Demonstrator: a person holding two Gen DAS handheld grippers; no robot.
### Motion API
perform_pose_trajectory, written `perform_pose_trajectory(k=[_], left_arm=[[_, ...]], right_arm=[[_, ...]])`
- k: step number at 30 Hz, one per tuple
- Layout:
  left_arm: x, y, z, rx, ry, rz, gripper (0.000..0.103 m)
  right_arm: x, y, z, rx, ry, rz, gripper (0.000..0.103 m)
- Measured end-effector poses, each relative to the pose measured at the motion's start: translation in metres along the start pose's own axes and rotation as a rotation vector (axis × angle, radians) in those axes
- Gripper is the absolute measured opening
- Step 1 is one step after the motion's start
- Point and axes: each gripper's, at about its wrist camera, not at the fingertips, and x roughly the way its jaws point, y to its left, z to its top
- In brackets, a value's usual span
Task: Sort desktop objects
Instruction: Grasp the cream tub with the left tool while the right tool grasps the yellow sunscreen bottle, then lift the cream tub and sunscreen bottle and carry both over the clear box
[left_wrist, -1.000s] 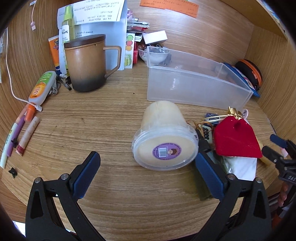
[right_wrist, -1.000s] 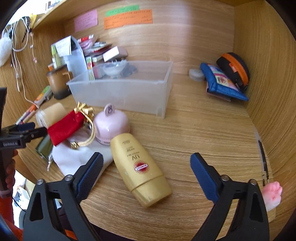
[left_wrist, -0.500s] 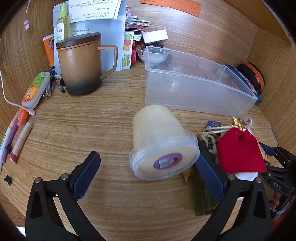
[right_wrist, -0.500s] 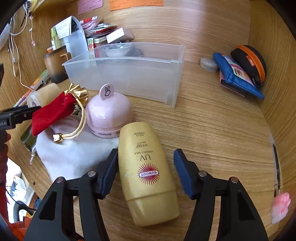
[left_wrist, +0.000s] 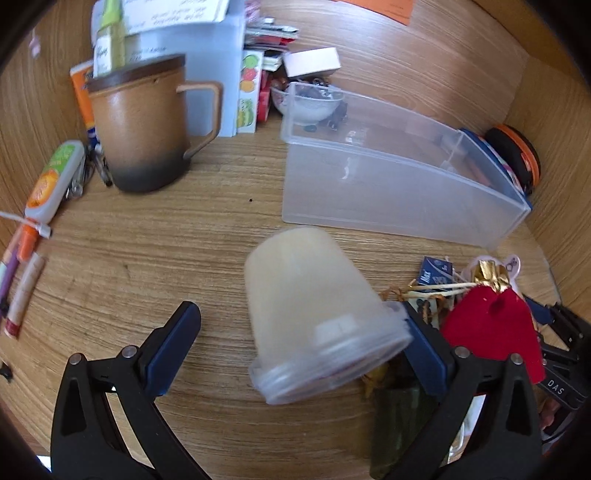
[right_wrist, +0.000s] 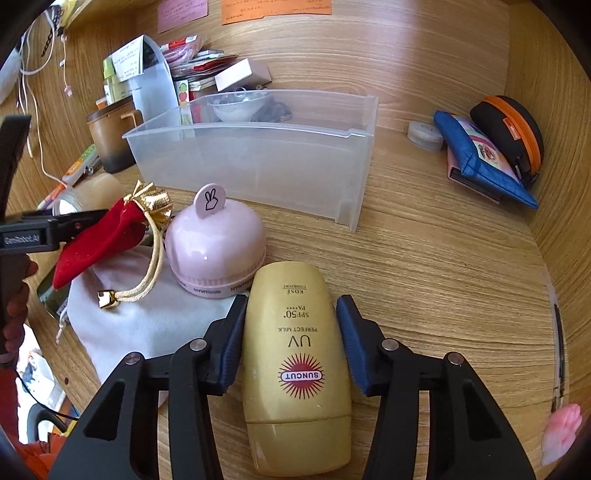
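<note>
- Right tongs (right_wrist: 290, 343): pads either side of the yellow sunscreen bottle (right_wrist: 295, 373); left pad touching, right pad just beside it, so grip cannot be confirmed
- Bottle lies flat on the bench (right_wrist: 443, 280), cap end near, just right of the pink dome (right_wrist: 215, 251) and white cloth pouch (right_wrist: 122, 325)
- Left tongs (left_wrist: 299, 350): spread wide; cream lidded tub (left_wrist: 314, 314) tilted between them, touching the right pad only
- Clear plastic bin (left_wrist: 388, 184) far right; brown mug (left_wrist: 144, 125) far left

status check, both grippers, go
Right gripper astride the yellow sunscreen bottle, pads at its sides. Left gripper open around the tipped cream tub. Clear bin ahead; pink dome gadget close left.
</note>
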Motion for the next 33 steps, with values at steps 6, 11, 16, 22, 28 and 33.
perform_pose_trajectory(k=[6, 11, 16, 22, 28, 33], left_arm=[[-0.007, 0.005, -0.004, 0.007, -0.035, 0.011, 0.094], [-0.007, 0.006, -0.001, 0.014, -0.031, -0.025, 0.070], [-0.008, 0.011, -0.002, -0.017, -0.034, -0.041, 0.069], [-0.015, 0.023, 0.001, -0.049, -0.053, -0.033, 0.069], [-0.029, 0.022, 0.008, -0.038, -0.098, -0.031, 0.069], [-0.043, 0.017, 0.017, -0.014, -0.140, -0.035, 0.069]], right_arm=[[0.001, -0.008, 0.002, 0.034, 0.005, 0.042, 0.044], [0.002, -0.012, 0.005, 0.054, 0.010, 0.063, 0.044], [-0.003, -0.015, 0.006, 0.077, -0.008, 0.063, 0.044], [-0.018, -0.017, 0.013, 0.094, -0.053, 0.051, 0.044], [-0.027, -0.015, 0.022, 0.090, -0.088, 0.041, 0.043], [-0.037, -0.013, 0.031, 0.083, -0.116, 0.041, 0.039]])
